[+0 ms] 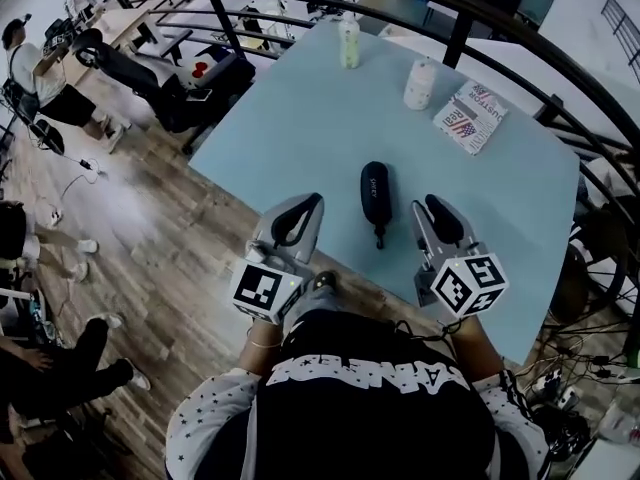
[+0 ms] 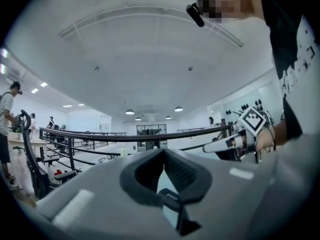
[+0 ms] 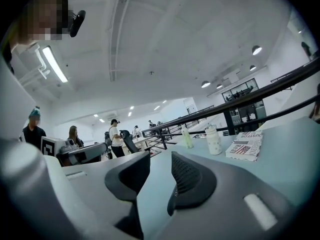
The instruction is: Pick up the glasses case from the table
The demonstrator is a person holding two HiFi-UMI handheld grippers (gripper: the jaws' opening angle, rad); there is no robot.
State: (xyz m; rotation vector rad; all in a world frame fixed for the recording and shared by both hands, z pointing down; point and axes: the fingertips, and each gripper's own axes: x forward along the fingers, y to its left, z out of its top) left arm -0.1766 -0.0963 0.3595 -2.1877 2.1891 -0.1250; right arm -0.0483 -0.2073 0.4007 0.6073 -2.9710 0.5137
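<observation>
A black glasses case [image 1: 375,190] lies on the light blue table [image 1: 300,118], its strap trailing toward the front edge. Both grippers hover at that edge, one on each side of it. My left gripper [image 1: 312,204] is to the case's left and apart from it; its pad tips meet and nothing is held. In the left gripper view [image 2: 164,153] the case [image 2: 170,197] shows through the slit below the closed tips. My right gripper [image 1: 430,208] is to the case's right. Its jaws [image 3: 160,176] stand apart with only bare table between them.
At the table's far side stand a pale green bottle [image 1: 348,42], a white jar [image 1: 420,84] and a printed packet [image 1: 470,116]. A dark curved railing [image 1: 460,28] runs behind the table. People and desks are on the wooden floor to the left.
</observation>
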